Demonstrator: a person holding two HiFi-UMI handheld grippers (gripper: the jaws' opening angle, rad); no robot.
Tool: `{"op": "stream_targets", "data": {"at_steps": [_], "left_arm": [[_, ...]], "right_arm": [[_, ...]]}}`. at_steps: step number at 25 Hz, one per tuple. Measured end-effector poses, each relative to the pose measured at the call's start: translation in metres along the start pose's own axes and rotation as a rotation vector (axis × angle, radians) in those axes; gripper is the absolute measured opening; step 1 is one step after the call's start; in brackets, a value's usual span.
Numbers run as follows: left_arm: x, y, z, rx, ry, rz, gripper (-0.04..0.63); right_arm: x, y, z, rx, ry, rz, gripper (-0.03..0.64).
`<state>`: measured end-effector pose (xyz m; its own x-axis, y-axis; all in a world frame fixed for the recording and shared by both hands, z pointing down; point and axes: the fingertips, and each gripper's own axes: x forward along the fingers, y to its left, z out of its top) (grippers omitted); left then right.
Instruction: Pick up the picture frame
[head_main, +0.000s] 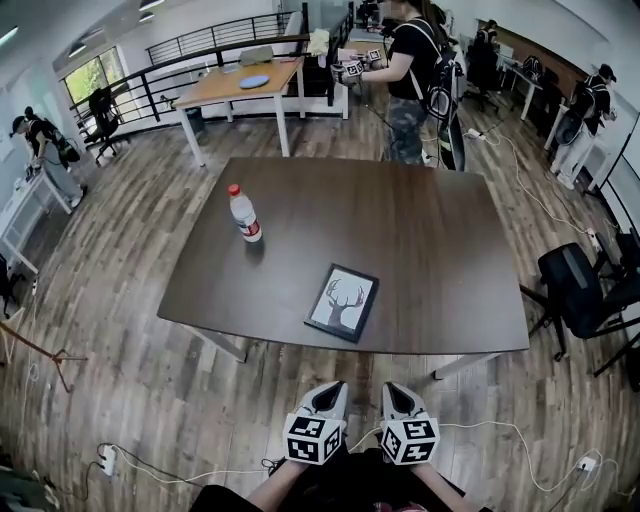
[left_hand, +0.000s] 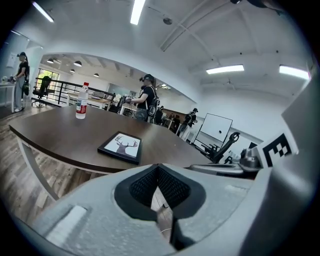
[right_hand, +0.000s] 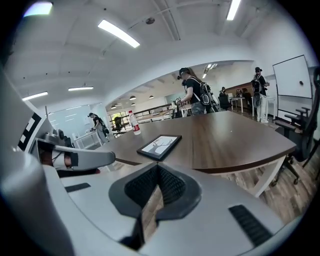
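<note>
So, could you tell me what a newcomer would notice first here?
Probably the black picture frame with its deer silhouette, lying flat near the front edge of the dark table. Then the red-capped water bottle, upright farther back on the left. Below, short of the table, the left gripper and right gripper sit side by side, both shut and empty.
</note>
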<state>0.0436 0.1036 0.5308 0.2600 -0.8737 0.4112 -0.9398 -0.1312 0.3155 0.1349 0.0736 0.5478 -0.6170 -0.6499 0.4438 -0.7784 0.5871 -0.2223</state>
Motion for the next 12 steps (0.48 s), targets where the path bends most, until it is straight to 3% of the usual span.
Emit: {"op": "stream_targets", "data": {"at_steps": [6, 12], "left_arm": [[0.010, 0.032, 0.018, 0.060, 0.022, -0.060, 0.009], [0.019, 0.060, 0.017, 0.026, 0.061, -0.073, 0.009]], "right_arm": [[0.033, 0.009, 0.005, 0.067, -0.006, -0.052, 0.005], [0.050, 0.020, 0.011, 0.065, -0.010, -0.076, 0.005]]}}
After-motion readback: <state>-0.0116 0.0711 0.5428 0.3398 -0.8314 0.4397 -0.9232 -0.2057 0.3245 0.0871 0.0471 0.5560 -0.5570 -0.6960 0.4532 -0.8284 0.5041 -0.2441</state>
